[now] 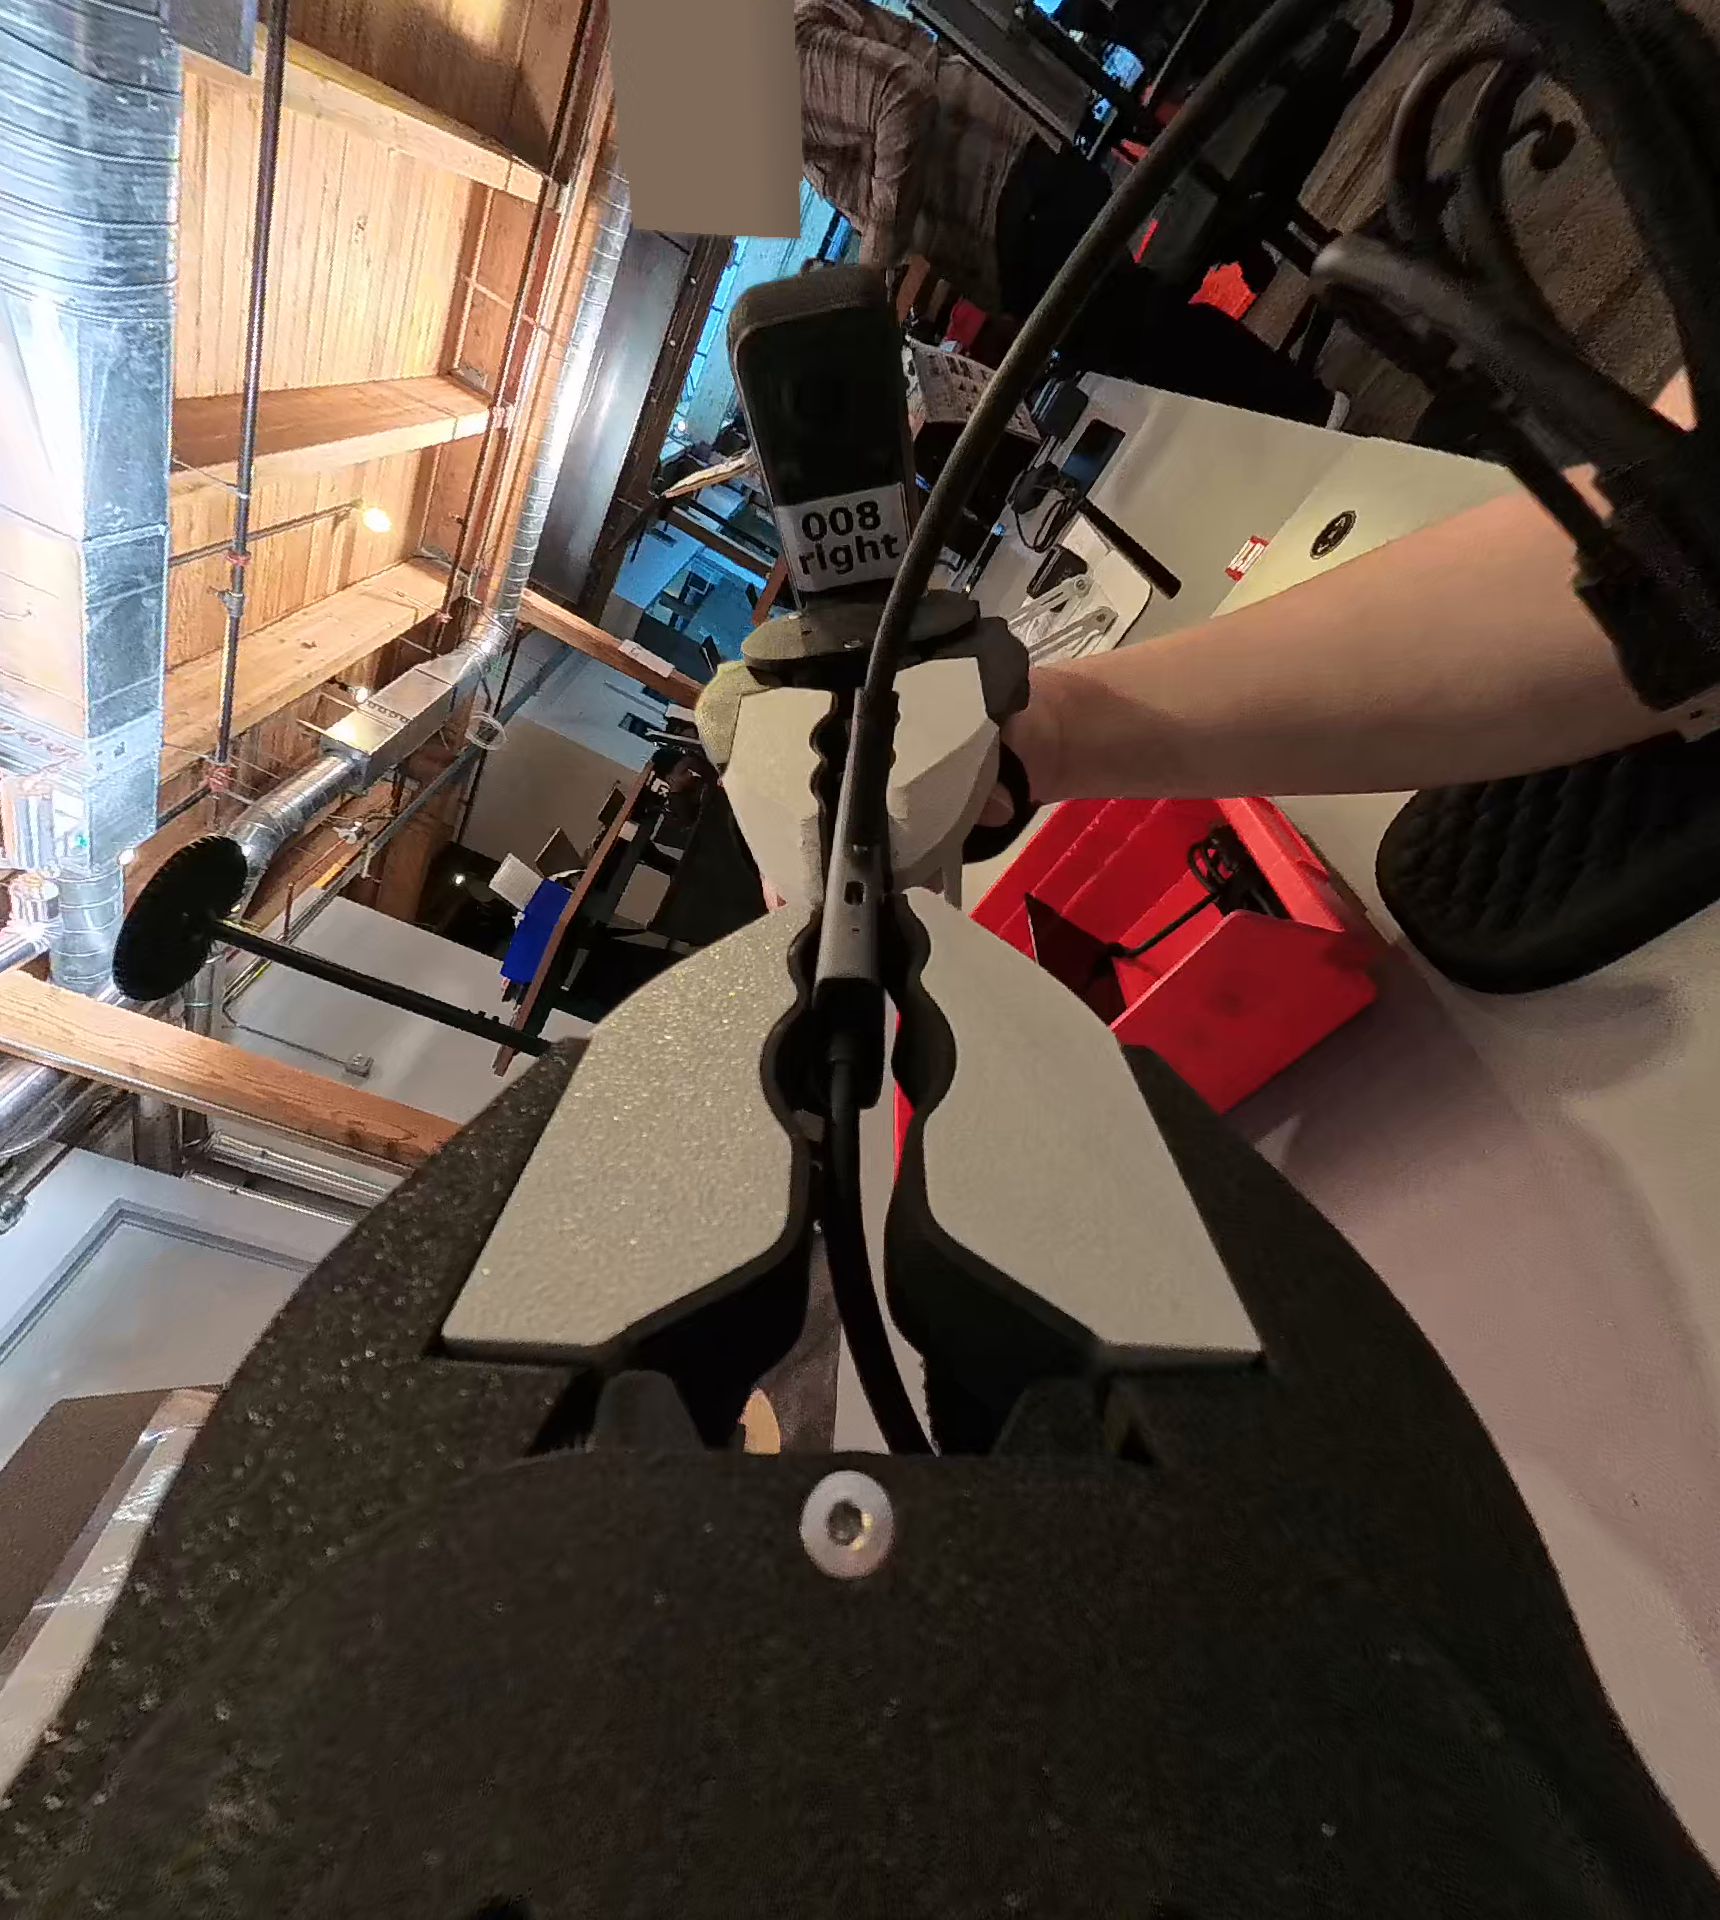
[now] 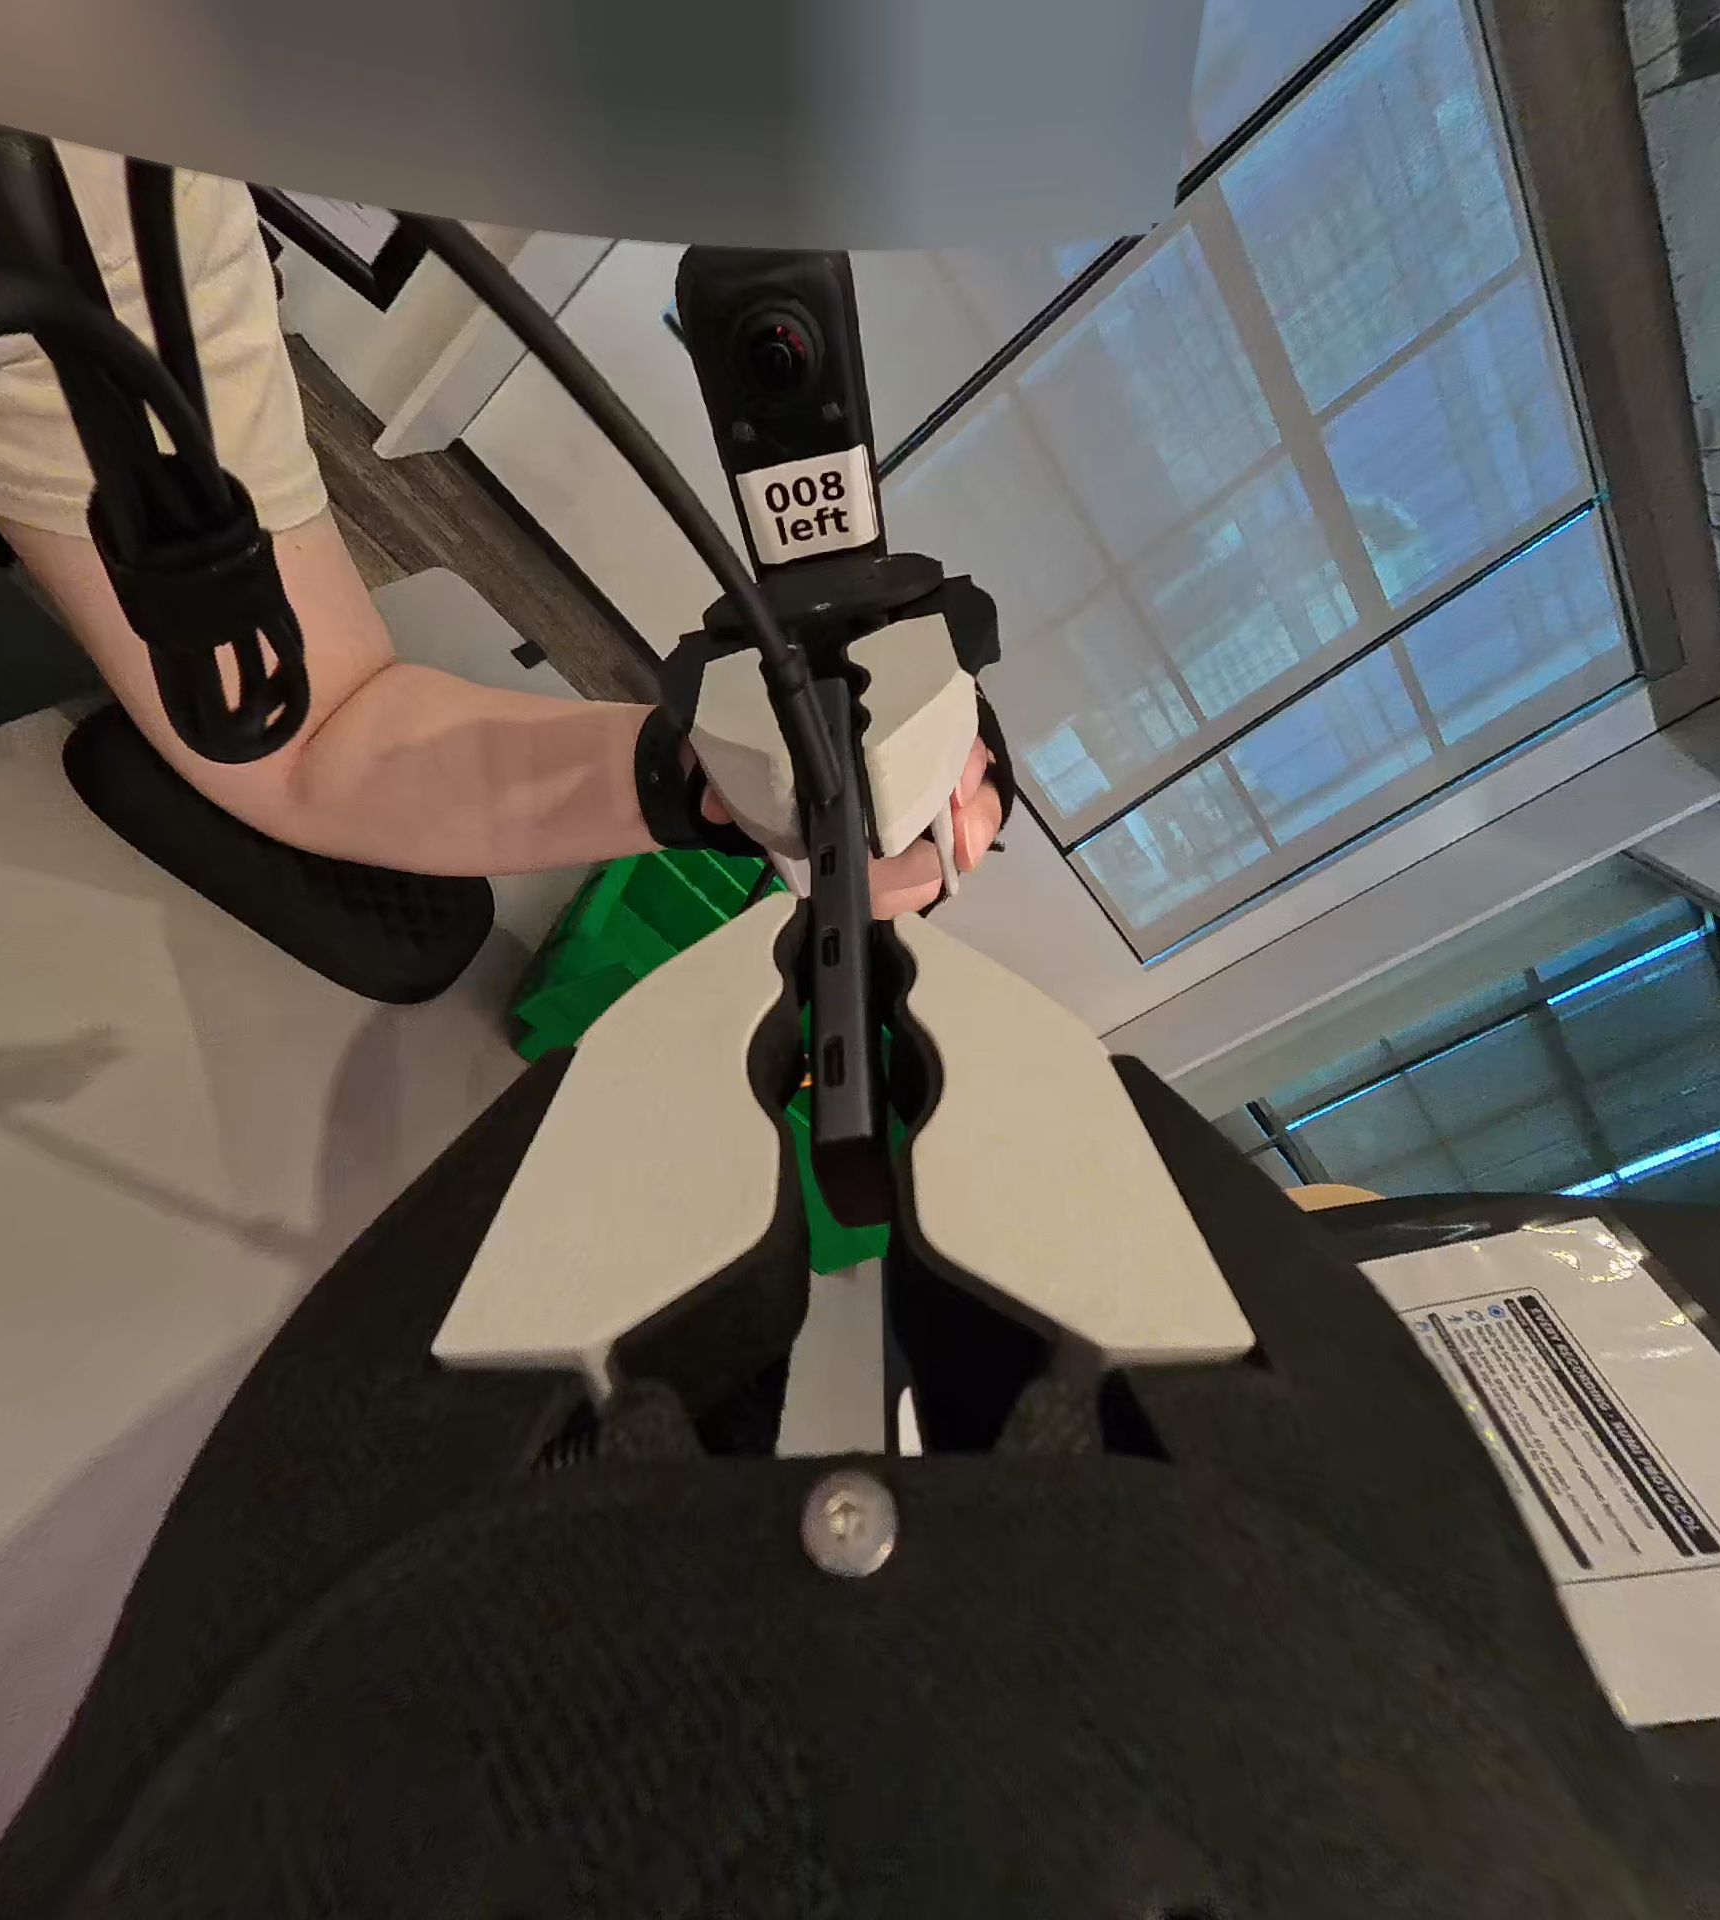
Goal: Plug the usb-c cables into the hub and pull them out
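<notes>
Both grippers are raised off the table and face each other tip to tip. My right gripper (image 2: 843, 920) is shut on the hub (image 2: 840, 1039), a slim dark bar with several ports along its edge. My left gripper (image 1: 851, 935) is shut on a black usb-c plug (image 1: 843, 1023) at the hub's (image 1: 848, 894) other end; its cable (image 1: 861, 1299) runs back between the fingers. A second black cable (image 2: 648, 447) arcs down from above and meets the hub by the left gripper (image 2: 840, 857). It also shows in the left wrist view (image 1: 1001, 416), passing the right gripper (image 1: 871, 883).
The white table (image 2: 56, 1143) lies below, with a black padded rest (image 2: 284, 873) on it. A green bin (image 2: 648, 956) and a red bin (image 1: 1199, 956) stand near the hands. A tied bundle of black cables (image 2: 201, 582) hangs by the person's arm (image 2: 440, 769).
</notes>
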A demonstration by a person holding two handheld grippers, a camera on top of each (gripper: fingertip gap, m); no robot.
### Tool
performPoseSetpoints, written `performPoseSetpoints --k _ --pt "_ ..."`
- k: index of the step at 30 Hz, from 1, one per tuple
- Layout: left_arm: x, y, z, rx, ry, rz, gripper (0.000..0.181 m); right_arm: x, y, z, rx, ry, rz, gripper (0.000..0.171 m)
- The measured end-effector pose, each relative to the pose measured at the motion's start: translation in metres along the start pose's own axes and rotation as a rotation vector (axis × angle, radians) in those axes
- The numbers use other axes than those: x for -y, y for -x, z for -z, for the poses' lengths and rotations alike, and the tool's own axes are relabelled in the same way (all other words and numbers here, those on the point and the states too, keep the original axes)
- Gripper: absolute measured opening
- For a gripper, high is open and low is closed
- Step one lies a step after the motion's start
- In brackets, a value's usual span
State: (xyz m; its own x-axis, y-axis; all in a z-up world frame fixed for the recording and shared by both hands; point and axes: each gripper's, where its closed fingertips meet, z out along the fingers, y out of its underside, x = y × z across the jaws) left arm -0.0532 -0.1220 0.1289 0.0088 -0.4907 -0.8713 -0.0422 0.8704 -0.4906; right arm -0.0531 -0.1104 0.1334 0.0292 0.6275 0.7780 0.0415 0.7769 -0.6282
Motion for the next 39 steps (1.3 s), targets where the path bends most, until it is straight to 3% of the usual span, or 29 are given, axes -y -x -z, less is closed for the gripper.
performPoseSetpoints --k 16,25,30,33,36,39 --pt "-0.012 0.007 -0.008 0.038 0.106 -0.049 0.01 -0.007 -0.009 0.006 -0.041 -0.005 -0.042 0.016" --pt "-0.051 0.035 -0.008 0.232 0.326 -0.144 0.01 -0.041 -0.053 0.025 -0.341 0.147 -0.014 0.031" --pt "-0.077 0.08 0.021 0.514 0.5 -0.187 0.01 -0.044 -0.107 0.07 -0.739 0.234 -0.09 0.035" --pt "-0.086 0.097 0.037 0.63 0.597 -0.232 0.01 -0.011 -0.127 0.098 -0.98 0.204 -0.219 0.031" --pt "-0.092 0.101 0.043 0.662 0.651 -0.292 0.01 0.034 -0.114 0.08 -0.9 0.03 -0.292 0.024" --pt "-0.097 0.103 0.044 0.69 0.7 -0.319 0.01 0.024 -0.109 0.057 -0.871 0.086 -0.368 0.033"
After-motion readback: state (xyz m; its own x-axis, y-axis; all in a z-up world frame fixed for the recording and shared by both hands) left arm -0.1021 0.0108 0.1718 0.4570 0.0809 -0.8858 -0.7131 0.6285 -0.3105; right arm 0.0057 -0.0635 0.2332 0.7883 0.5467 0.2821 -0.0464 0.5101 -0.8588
